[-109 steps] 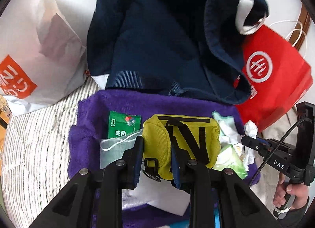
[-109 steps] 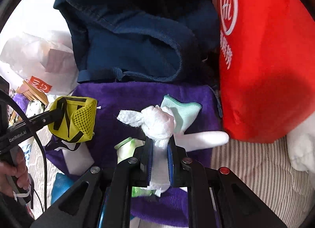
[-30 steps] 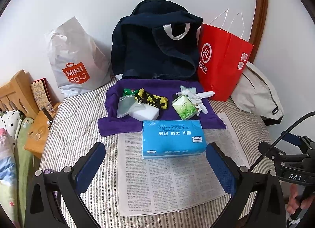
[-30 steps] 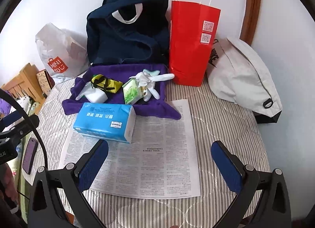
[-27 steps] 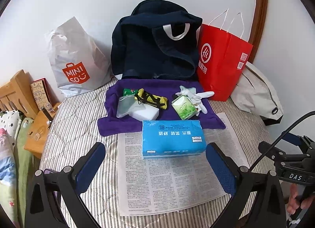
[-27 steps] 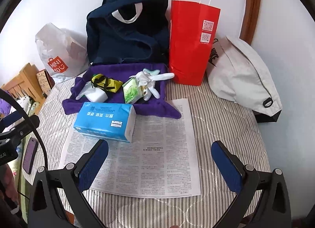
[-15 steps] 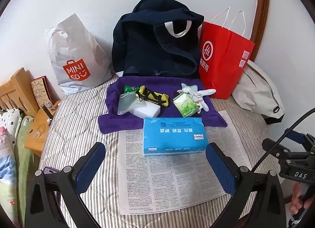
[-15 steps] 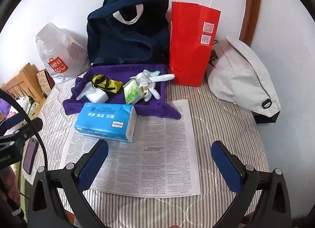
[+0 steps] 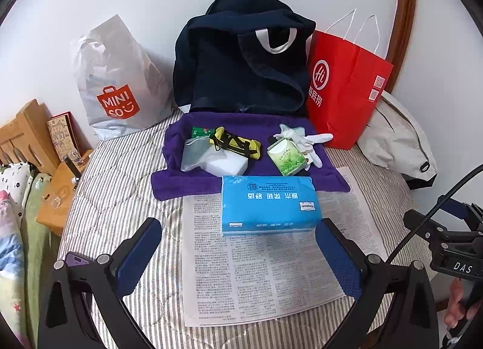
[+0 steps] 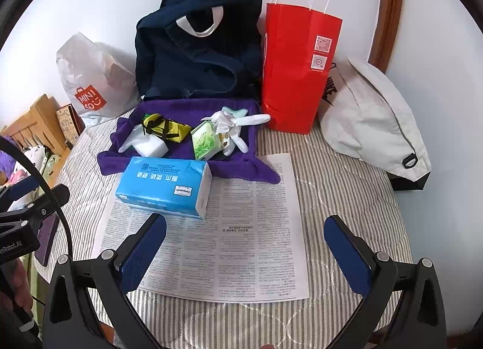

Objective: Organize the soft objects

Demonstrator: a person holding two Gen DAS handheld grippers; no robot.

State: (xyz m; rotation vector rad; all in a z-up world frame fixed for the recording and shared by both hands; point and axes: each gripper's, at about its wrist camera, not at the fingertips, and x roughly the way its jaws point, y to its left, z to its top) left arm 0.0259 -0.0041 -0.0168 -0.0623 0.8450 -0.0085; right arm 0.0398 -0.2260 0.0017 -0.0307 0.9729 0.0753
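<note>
Currently, bed: striped quilt (image 9: 120,186) is carrying everything; wall behind.
Navy bag (image 9: 241,62): is leaning against the wall, between the white shopping bag (image 9: 117,83) and the red paper bag (image 9: 344,89).
Grey sack (image 10: 374,116): is lying right of the red bag.
Newspaper (image 10: 229,246): is lying flat in front of the towel.
Purple towel (image 9: 181,186): is lying at the navy bag's foot, holding the small soft items.
Blue tissue pack (image 9: 267,204): is sitting across the towel edge and newspaper.
White sponge block (image 9: 226,163): is sitting on the towel, touching the yellow pouch (image 9: 238,144).
Green tissue packet (image 9: 285,157): is leaning on the white gloves (image 9: 305,141).
Left gripper (image 9: 241,254): jaws are standing spread wide, holding nothing, above the newspaper.
Right gripper (image 10: 246,248): jaws are likewise spread, empty.
</note>
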